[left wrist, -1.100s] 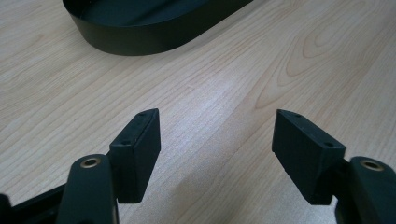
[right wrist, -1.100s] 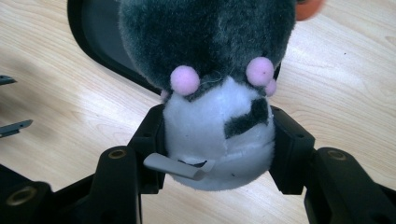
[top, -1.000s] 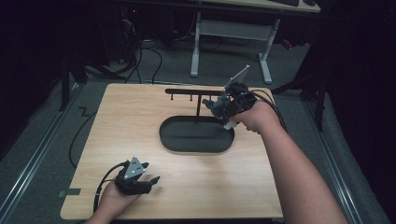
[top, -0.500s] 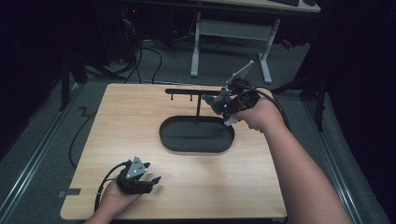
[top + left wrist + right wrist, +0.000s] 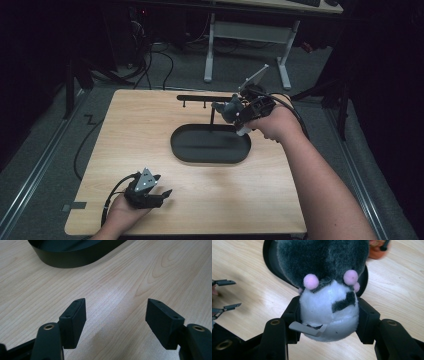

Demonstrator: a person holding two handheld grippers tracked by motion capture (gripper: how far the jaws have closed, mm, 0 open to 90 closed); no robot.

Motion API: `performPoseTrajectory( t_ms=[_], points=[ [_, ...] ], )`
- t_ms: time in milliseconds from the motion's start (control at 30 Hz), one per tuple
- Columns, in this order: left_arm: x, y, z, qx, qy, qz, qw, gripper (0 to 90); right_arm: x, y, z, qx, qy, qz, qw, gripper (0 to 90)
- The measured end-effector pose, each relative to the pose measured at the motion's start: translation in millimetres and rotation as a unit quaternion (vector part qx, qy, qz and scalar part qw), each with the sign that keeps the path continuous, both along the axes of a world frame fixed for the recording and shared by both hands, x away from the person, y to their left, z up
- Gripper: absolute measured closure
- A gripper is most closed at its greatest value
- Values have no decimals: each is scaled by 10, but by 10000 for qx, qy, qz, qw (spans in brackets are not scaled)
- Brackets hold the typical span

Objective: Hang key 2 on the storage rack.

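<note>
A grey and white plush toy [image 5: 327, 290] with pink pom-poms is clamped between the jaws of my right gripper [image 5: 328, 315]. In the high view this gripper [image 5: 235, 112] hangs above the far right end of the black oval tray [image 5: 210, 144], close to a black rack with hooks [image 5: 202, 98]; the plush toy [image 5: 227, 108] sticks out to its left. My left gripper [image 5: 162, 194] rests near the table's front left edge, held in a hand. Its jaws stand wide open over bare wood [image 5: 115, 320] with nothing between them.
The wooden table [image 5: 130, 130] has free room to the left and in front of the tray. A black cable [image 5: 80, 150] hangs off the table's left side. Beyond the far edge stands a desk with white legs [image 5: 210, 50] on a dark floor.
My right gripper with the plush toy has shifted slightly right and farther back, nearer the rack. The left gripper has not moved.
</note>
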State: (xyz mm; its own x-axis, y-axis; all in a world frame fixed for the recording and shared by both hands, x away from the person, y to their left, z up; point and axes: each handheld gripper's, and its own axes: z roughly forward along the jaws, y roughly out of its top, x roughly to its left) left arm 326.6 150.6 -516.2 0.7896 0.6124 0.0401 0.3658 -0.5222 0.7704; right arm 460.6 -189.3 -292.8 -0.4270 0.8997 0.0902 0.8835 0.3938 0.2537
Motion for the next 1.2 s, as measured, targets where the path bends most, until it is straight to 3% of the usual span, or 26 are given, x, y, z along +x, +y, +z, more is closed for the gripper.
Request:
performPoseTrajectory(
  t_ms=[400,767,933,1200],
  points=[
    [-3,-25,1,21,-11,-47,10000,333,-60,50,-45,51,118,87,9999,479],
    [3,7,-4,-1,41,-10,10000,332,89,187,-475,148,363,226,9990,480],
    [2,2,-6,4,46,-22,10000,333,113,210,-544,165,410,181,9989,480],
    [1,-11,-14,16,71,-57,10000,333,143,202,-665,318,292,196,9989,481]
  ],
)
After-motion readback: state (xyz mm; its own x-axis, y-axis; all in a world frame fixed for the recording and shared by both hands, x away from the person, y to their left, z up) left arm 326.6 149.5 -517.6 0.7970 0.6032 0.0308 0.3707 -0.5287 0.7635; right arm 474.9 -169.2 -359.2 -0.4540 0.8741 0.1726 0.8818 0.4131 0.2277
